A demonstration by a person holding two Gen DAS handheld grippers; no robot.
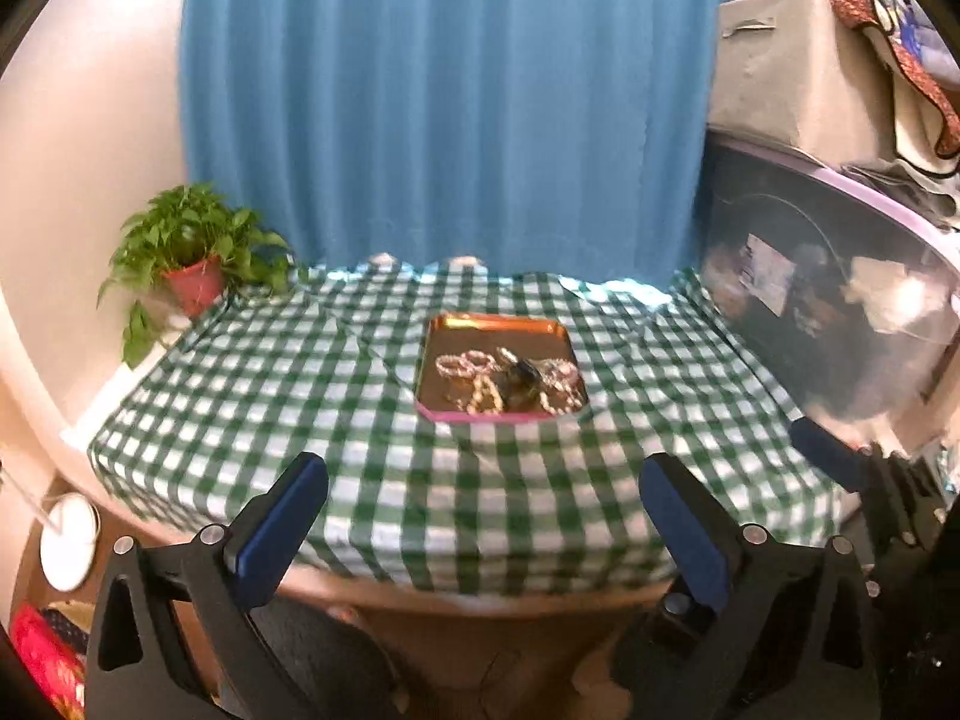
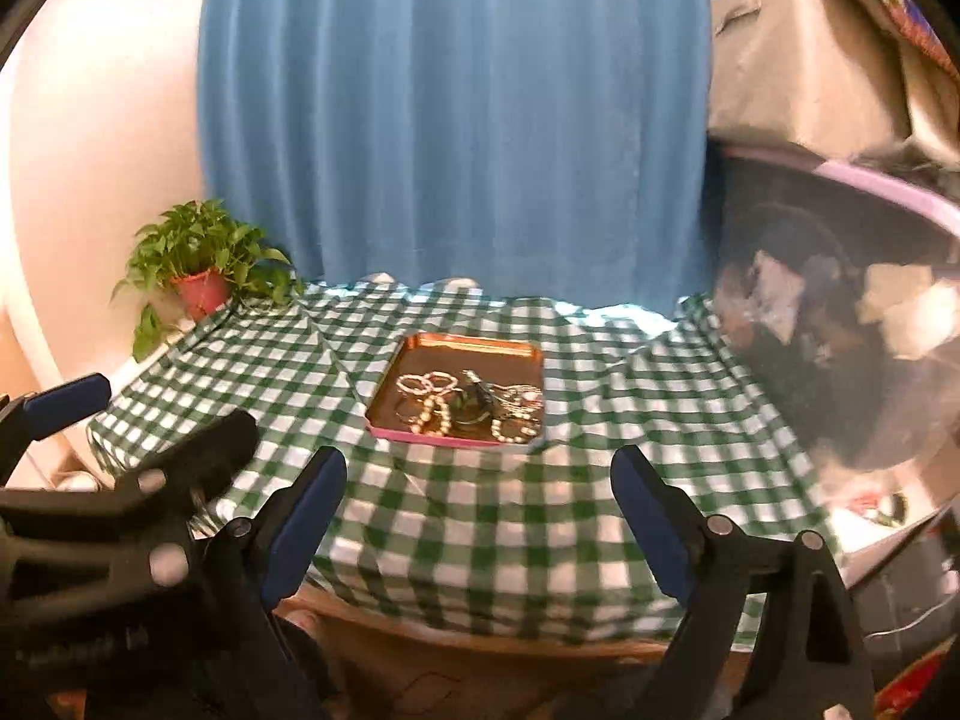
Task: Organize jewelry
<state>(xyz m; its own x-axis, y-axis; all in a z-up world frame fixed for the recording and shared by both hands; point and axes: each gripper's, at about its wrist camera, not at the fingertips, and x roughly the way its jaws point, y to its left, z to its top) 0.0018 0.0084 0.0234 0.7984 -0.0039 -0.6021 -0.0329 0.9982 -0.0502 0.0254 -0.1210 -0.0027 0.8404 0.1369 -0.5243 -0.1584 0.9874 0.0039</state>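
Left wrist: left tongs [image 1: 483,507] spread, empty; right tongs [image 2: 478,498] same; jewelry [image 1: 510,381] in tray [image 1: 498,324].

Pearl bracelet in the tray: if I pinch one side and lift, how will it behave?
The pearl bracelet is a beaded loop, so it will probably droop from the pinch. It lies against other jewelry, so a neighbour may snag and come along. Its rounded beads may slip between the pads.
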